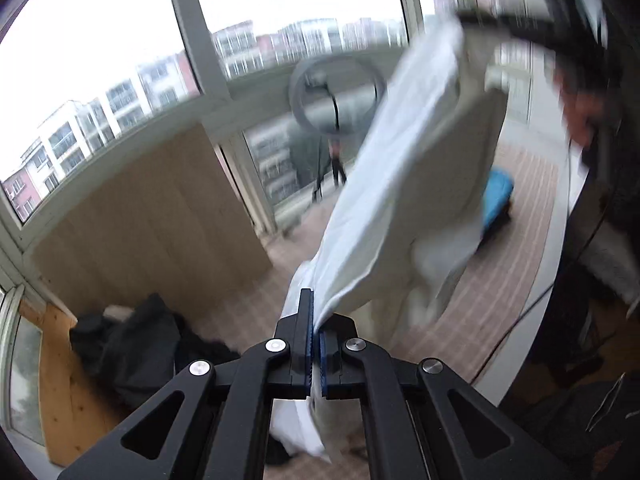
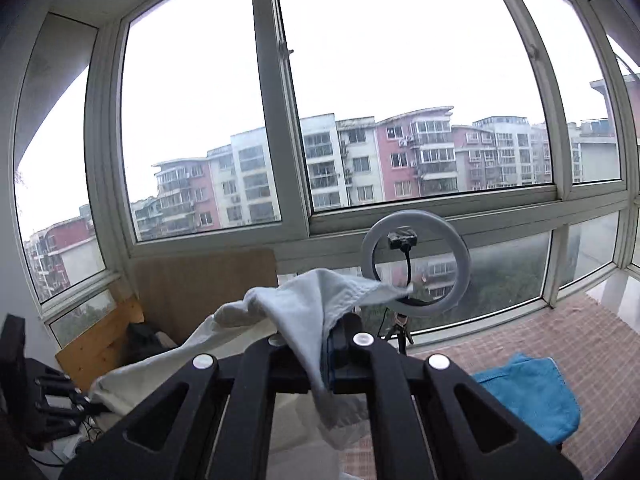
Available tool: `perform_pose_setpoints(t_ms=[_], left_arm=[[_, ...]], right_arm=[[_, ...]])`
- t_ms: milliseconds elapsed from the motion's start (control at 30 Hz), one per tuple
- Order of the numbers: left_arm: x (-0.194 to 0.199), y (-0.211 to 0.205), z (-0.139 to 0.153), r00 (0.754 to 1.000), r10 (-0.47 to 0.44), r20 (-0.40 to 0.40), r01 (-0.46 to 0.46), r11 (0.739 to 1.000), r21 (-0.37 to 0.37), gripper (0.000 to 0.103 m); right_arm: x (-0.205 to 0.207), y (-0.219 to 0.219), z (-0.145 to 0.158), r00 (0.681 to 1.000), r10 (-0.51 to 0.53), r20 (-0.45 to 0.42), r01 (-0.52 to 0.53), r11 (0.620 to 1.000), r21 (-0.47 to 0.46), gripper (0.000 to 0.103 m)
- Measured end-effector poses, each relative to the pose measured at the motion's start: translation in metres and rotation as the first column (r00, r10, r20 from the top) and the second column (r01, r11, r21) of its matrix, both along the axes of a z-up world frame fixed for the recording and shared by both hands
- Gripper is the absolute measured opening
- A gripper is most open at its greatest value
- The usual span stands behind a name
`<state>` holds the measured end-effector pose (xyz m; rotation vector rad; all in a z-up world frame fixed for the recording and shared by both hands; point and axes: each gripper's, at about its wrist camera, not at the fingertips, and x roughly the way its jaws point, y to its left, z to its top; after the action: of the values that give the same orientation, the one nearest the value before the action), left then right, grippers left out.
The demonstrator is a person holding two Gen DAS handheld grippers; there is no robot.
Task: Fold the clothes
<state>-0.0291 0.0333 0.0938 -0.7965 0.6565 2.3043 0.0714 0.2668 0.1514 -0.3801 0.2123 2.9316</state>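
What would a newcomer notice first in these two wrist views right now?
The white garment stretched in the air, pinched at one end by the left gripper and at the other by the right gripper. Behind it stand the big windows, with a ring light below them and a blue cloth on the floor at right.

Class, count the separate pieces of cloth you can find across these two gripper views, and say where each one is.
3. A white garment stretched between the left gripper and right gripper; a blue cloth on the floor; dark clothing heaped by the wall. More may be hidden.

one white garment (image 1: 400, 184), one blue cloth (image 2: 528, 396), one ring light (image 2: 416, 262), perhaps one dark heap (image 1: 132, 352).
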Motion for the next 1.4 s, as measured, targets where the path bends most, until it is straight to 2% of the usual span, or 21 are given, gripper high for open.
perform_pose_setpoints(t_ms=[67, 167, 233, 333, 400, 433, 467, 533, 600, 667, 767, 833, 900, 967, 1033, 1067, 1100, 1233, 1300, 1367, 1400], left_arm=[[-0.004, 0.021, -0.012, 1.0, 0.005, 0.001, -0.005, 0.997, -0.083, 0.001], [-0.001, 0.027, 0.031, 0.999, -0.002, -0.042, 0.001, 1.0, -0.022, 0.001], [0.008, 0.026, 0.077, 0.991, 0.0, -0.133, -0.001, 1.0, -0.01, 0.001], [0.03, 0.019, 0.145, 0.963, 0.02, -0.269, -0.012, 0.999, 0.031, 0.001], [0.045, 0.016, 0.168, 0.959, -0.023, -0.283, 0.057, 0.992, 0.112, 0.001], [0.045, 0.02, 0.164, 0.971, -0.052, -0.235, 0.085, 0.987, 0.133, 0.001], [0.04, 0.031, 0.148, 0.979, -0.054, -0.196, 0.074, 0.993, 0.097, 0.001], [0.026, 0.057, 0.101, 0.982, -0.009, -0.189, -0.001, 0.999, -0.054, 0.001], [0.007, 0.069, 0.074, 0.994, 0.012, -0.108, -0.024, 0.994, -0.11, 0.001], [0.003, 0.067, 0.095, 0.991, 0.028, -0.13, -0.037, 0.997, -0.068, 0.001], [0.014, 0.065, 0.139, 0.973, 0.018, -0.23, -0.024, 0.999, -0.024, 0.001], [0.011, 0.063, 0.137, 0.978, 0.023, -0.208, -0.027, 0.999, -0.018, 0.001], [0.0, 0.071, 0.088, 0.994, 0.007, -0.113, -0.016, 0.997, -0.08, 0.001], [-0.013, 0.086, 0.016, 1.0, 0.019, -0.017, -0.023, 0.969, -0.246, 0.001], [-0.023, 0.09, -0.014, 0.999, 0.026, 0.042, -0.013, 0.958, -0.288, 0.001], [-0.026, 0.09, -0.009, 0.998, 0.037, 0.048, -0.023, 0.964, -0.264, 0.001], [-0.026, 0.088, 0.004, 0.999, 0.047, 0.018, -0.041, 0.968, -0.247, 0.001], [-0.005, 0.083, 0.073, 0.988, 0.037, -0.148, -0.07, 0.972, -0.224, 0.001], [0.007, 0.075, 0.102, 0.967, 0.045, -0.251, -0.104, 0.968, -0.228, 0.001], [0.028, 0.067, 0.125, 0.937, 0.023, -0.347, -0.096, 0.976, -0.194, 0.001], [0.03, 0.064, 0.129, 0.938, 0.017, -0.347, -0.085, 0.98, -0.181, 0.001]], right_arm=[[-0.001, 0.001, 0.012, 1.0, -0.001, 0.01, 0.001, 0.999, 0.034, 0.003], [0.008, 0.0, 0.043, 1.0, -0.011, -0.017, 0.013, 0.995, 0.1, 0.003], [0.027, -0.003, 0.091, 0.997, -0.019, -0.069, 0.031, 0.984, 0.177, 0.003], [0.063, -0.008, 0.162, 0.987, -0.015, -0.161, 0.056, 0.966, 0.254, 0.003], [0.093, -0.009, 0.196, 0.97, 0.007, -0.244, 0.056, 0.966, 0.254, 0.003], [0.098, -0.008, 0.198, 0.966, 0.008, -0.258, 0.056, 0.97, 0.238, 0.004], [0.092, -0.007, 0.19, 0.975, 0.008, -0.224, 0.045, 0.972, 0.232, 0.004], [0.067, -0.008, 0.157, 0.995, 0.022, -0.095, 0.001, 0.972, 0.236, 0.003], [0.05, -0.002, 0.131, 1.0, 0.022, -0.01, -0.019, 0.976, 0.217, 0.003], [0.042, 0.009, 0.129, 0.999, 0.02, 0.028, -0.025, 0.983, 0.182, 0.003], [0.059, 0.021, 0.157, 0.998, -0.008, -0.063, 0.021, 0.98, 0.2, 0.003], [0.065, 0.032, 0.165, 0.995, -0.006, -0.101, 0.025, 0.983, 0.184, 0.003], [0.058, 0.035, 0.126, 0.997, -0.011, -0.075, 0.025, 0.982, 0.186, 0.003], [0.027, 0.041, 0.069, 0.998, 0.009, 0.065, -0.018, 0.989, 0.143, 0.003], [-0.001, 0.049, 0.022, 0.981, 0.041, 0.19, -0.056, 0.996, 0.075, 0.003], [-0.006, 0.054, 0.016, 0.978, 0.053, 0.199, -0.062, 0.997, 0.036, 0.003], [-0.008, 0.058, 0.015, 0.979, 0.056, 0.195, -0.061, 0.998, 0.017, 0.003], [0.015, 0.061, 0.089, 0.995, 0.053, 0.084, -0.06, 0.994, 0.086, 0.003], [0.026, 0.057, 0.133, 0.997, 0.065, 0.044, -0.071, 0.989, 0.132, 0.003], [0.043, 0.046, 0.171, 0.997, 0.076, -0.003, -0.075, 0.985, 0.155, 0.003], [0.052, 0.042, 0.181, 0.998, 0.065, -0.021, -0.06, 0.984, 0.167, 0.003]])
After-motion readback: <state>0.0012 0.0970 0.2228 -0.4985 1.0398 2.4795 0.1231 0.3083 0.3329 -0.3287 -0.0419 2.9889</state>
